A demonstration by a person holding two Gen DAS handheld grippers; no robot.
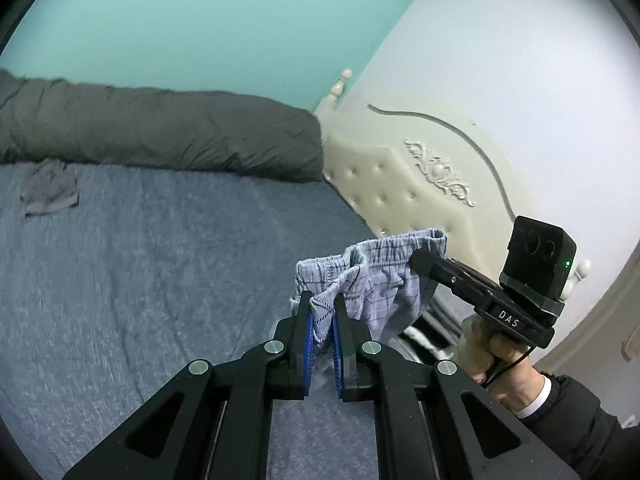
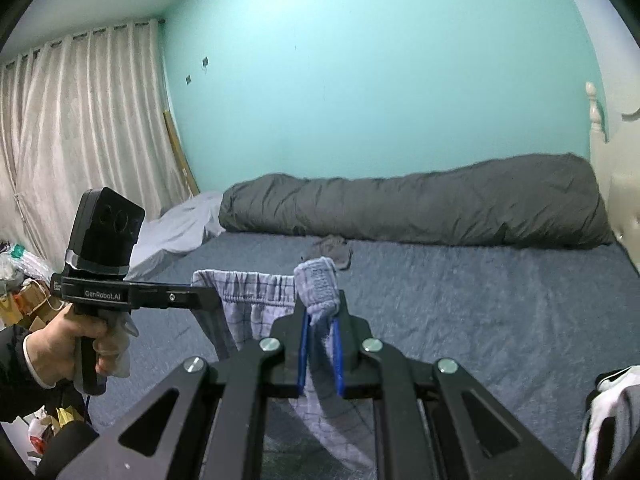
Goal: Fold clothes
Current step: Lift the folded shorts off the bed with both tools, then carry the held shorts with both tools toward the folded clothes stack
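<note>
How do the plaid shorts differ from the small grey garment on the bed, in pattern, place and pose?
The plaid shorts are pale blue with dark check lines; the small grey garment is plain. The shorts hang in the air by their waistband, pinched by the left gripper and the right gripper; the grey garment lies crumpled on the blue bedsheet near the dark duvet, touched by neither. Both are unfolded.

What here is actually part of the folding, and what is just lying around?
In the job: pale blue plaid shorts; left gripper; right gripper.

Lying about: small grey cloth; rolled dark grey quilt; cream tufted headboard; white curtain.
</note>
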